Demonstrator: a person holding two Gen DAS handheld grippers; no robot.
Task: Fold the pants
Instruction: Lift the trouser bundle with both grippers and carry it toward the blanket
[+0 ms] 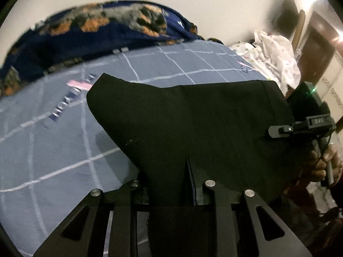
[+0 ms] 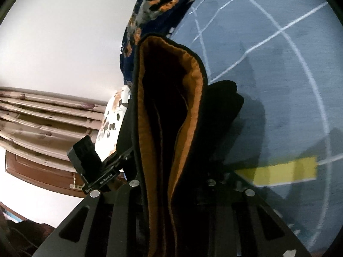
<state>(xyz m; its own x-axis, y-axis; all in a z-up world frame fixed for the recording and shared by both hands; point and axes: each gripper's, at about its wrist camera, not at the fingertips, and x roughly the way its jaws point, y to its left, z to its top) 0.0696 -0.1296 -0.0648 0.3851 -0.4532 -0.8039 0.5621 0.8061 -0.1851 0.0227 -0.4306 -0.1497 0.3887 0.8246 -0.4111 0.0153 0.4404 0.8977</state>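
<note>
The readable writing is sparse. In the left wrist view, dark block letters printed on the blue checked bedsheet read roughly "HOME", partly blurred, with a pink strip above them; a second printed patch further along the sheet is too small to read. The right gripper shows at the right edge of that view, its black body marked "DAS", with a green light lit above it and the person's hand wrapped around the handle below. In the right wrist view, the body of the left gripper carries white lettering that looks like "GenRobot.AI".

The black pants hang lifted over the bedsheet, stretched between the two tools. The left gripper is clamped on one edge of the cloth, which runs down between its fingers. The right gripper is likewise closed on a bunched edge of the pants.

Only the right wrist view shows the orange-brown lining inside the pants, a yellow strip on the sheet, a floral pillow and wooden trim on the wall. Only the left wrist view shows the white printed cloth heaped at the bed's far corner. Both show the navy and orange blanket.
</note>
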